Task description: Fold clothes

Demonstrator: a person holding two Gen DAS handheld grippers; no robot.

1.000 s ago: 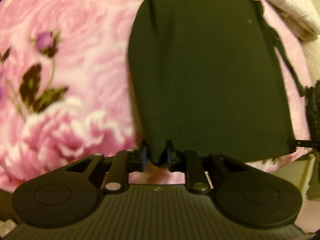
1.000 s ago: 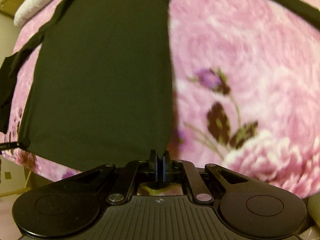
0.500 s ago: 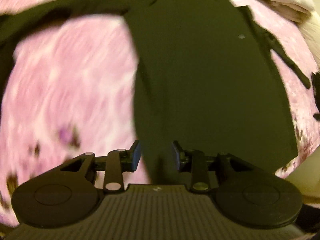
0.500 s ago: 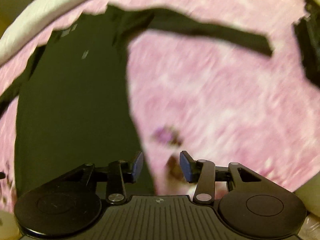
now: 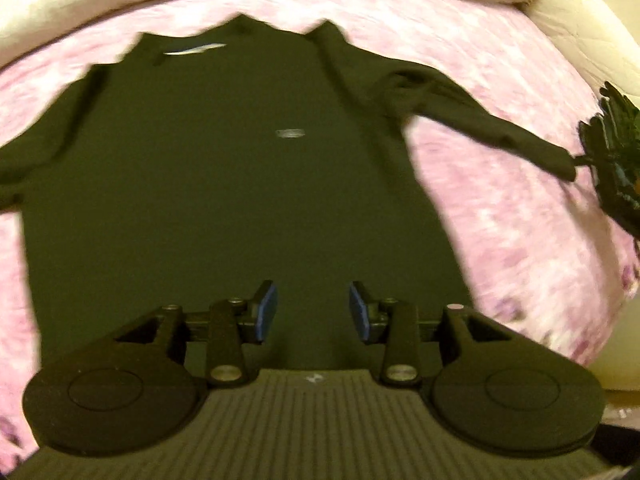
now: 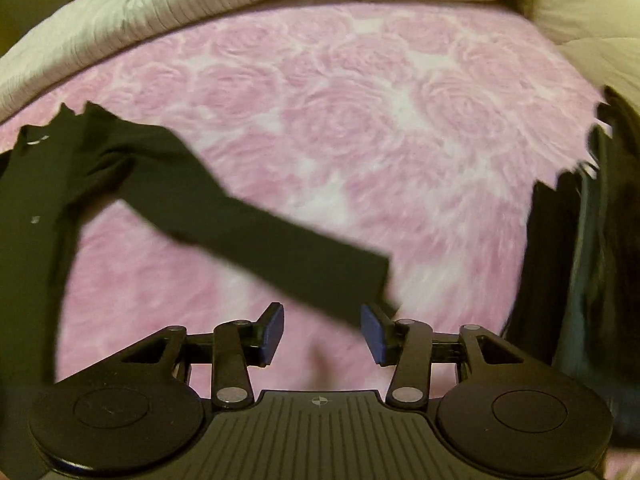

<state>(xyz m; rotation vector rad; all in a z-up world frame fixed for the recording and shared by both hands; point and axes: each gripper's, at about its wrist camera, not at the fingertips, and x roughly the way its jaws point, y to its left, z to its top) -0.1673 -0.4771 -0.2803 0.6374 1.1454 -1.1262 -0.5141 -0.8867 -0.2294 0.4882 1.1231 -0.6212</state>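
A dark long-sleeved shirt [image 5: 224, 184] lies flat on the pink rose-patterned blanket [image 5: 500, 184], collar far from me, sleeves spread to both sides. My left gripper [image 5: 311, 312] is open and empty above the shirt's lower body. In the right wrist view the shirt's right sleeve [image 6: 256, 236] runs diagonally to a cuff just ahead of my right gripper [image 6: 322, 334], which is open and empty over the blanket [image 6: 380, 140].
Pale bedding [image 6: 168, 16] and cream pillows [image 6: 580, 12] are piled along the far edge of the bed. A dark pile of other clothes [image 6: 580, 264] lies at the right; it also shows in the left wrist view [image 5: 616, 164].
Both grippers let go of the shirt's hem, opened and pulled back and up. The left now looks over the whole shirt; the right has swung toward the right sleeve.
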